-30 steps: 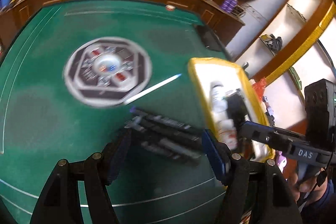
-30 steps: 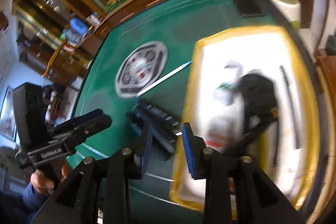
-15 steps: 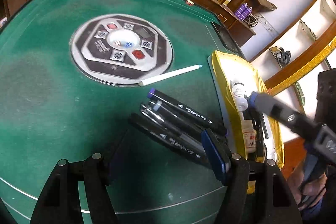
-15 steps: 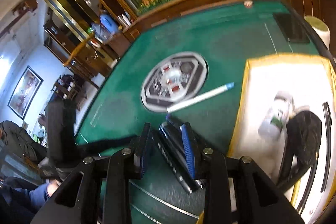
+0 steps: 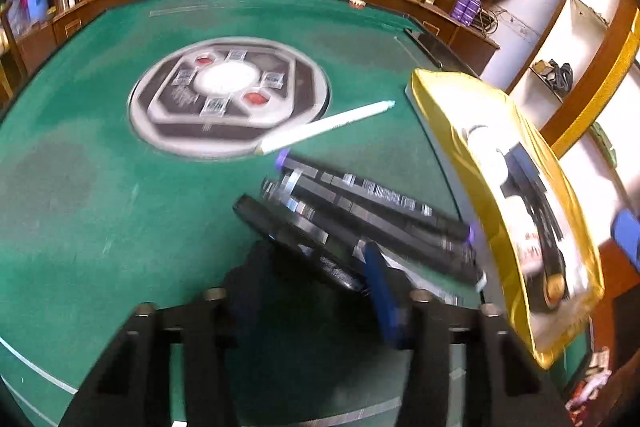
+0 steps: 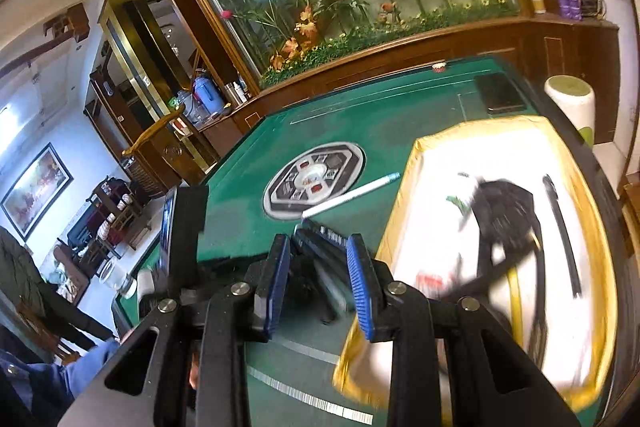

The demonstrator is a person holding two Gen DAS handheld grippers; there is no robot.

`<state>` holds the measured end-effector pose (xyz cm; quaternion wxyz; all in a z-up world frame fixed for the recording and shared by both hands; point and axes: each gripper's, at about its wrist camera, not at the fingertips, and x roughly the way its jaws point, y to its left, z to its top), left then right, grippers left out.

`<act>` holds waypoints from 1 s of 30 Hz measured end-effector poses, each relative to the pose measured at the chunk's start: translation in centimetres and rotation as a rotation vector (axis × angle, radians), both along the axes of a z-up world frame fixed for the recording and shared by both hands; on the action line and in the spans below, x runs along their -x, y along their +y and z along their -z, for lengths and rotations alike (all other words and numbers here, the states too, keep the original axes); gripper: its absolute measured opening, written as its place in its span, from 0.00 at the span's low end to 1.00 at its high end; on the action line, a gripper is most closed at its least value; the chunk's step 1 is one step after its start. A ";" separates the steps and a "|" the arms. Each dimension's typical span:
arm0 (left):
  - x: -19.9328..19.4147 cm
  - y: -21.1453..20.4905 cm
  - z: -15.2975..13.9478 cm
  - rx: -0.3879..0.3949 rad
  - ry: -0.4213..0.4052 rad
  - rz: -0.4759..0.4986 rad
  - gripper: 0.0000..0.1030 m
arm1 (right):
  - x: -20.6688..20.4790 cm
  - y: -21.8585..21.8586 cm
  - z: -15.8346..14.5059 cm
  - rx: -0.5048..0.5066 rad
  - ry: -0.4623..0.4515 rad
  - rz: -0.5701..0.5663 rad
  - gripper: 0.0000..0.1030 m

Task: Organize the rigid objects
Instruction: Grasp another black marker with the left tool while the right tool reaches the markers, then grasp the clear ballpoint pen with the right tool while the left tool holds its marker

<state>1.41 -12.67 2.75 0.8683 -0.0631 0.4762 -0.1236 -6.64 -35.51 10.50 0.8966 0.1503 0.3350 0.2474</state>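
Note:
Several black markers (image 5: pixel 360 211) lie side by side on the green table (image 5: pixel 100 207), left of a yellow-rimmed tray (image 5: pixel 452 131). My left gripper (image 5: pixel 314 259) is low over their near ends. Its jaws are closing with the nearest marker between the fingers, and I see no firm press. A white pen (image 5: pixel 324 127) lies beyond the markers. In the right wrist view my right gripper (image 6: pixel 316 241) hovers above the same markers (image 6: pixel 320 235) with its blue pads (image 6: pixel 360 287) apart and nothing between them. The tray (image 6: pixel 408 187) holds a white bottle and black items.
A round grey control panel (image 5: pixel 228 95) sits in the middle of the table. A black flat device (image 6: pixel 500 93) lies at the far right corner, with a white and green roll (image 6: pixel 570 99) off the edge. A wooden ledge borders the far side.
My left gripper has sunk towards the markers and its fingers have drawn closer together. My right gripper has swung away from the tray to above the markers.

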 end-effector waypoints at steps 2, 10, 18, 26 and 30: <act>0.7 1.1 0.1 -0.004 0.018 0.015 0.25 | 1.5 -0.1 -0.3 -0.004 0.003 -0.018 0.28; 4.2 5.7 0.2 -0.045 0.026 0.024 0.20 | 3.2 2.2 -0.2 0.057 0.007 -0.094 0.28; 4.4 5.3 0.4 -0.107 -0.065 0.115 0.19 | -4.9 8.4 3.7 0.279 0.201 -0.202 0.25; 3.3 8.0 0.6 0.107 -0.020 0.103 0.19 | -8.2 13.3 6.6 0.488 0.263 -0.189 0.25; 3.4 7.8 0.6 0.107 -0.020 0.103 0.19 | -9.4 14.1 7.6 0.566 0.275 -0.173 0.24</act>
